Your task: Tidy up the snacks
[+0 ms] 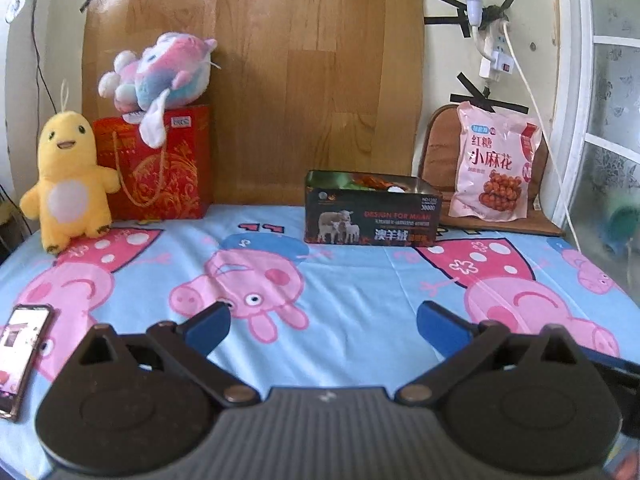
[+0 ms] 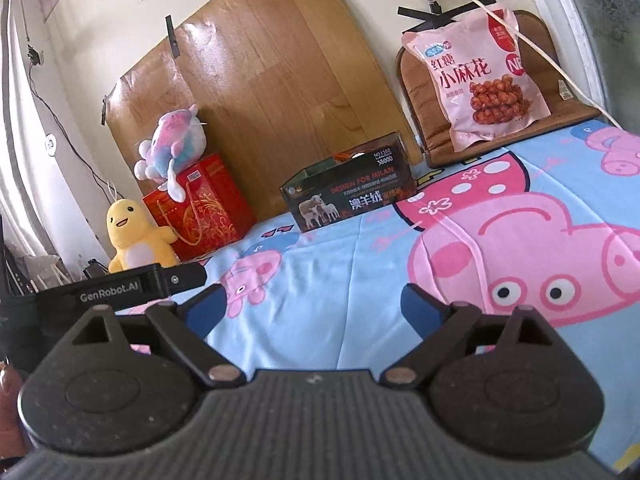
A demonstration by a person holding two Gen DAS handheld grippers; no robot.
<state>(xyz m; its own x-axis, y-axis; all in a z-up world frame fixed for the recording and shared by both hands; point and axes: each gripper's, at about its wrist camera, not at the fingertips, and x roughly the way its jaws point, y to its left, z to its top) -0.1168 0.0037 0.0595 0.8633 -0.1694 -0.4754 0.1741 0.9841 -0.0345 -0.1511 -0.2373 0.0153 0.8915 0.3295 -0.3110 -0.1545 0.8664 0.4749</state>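
Behind both spread, empty tongs (image 1: 322, 320) (image 2: 308, 306), a "DESIGN FOR MILAN" box (image 1: 370, 220) holds snacks.

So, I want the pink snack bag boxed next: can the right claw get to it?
Probably yes: the open right claw has only bedsheet ahead, and the pink snack bag leans exposed beyond.

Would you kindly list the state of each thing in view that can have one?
left gripper: open, empty, above the sheet.
right gripper: open, empty.
dark box: lid off, snacks inside.
pink snack bag: sealed, upright, leaning on the chair back.
red gift bag: upright, pastel plush on top.
yellow chick plush: standing upright.
phone: lying flat, screen lit.
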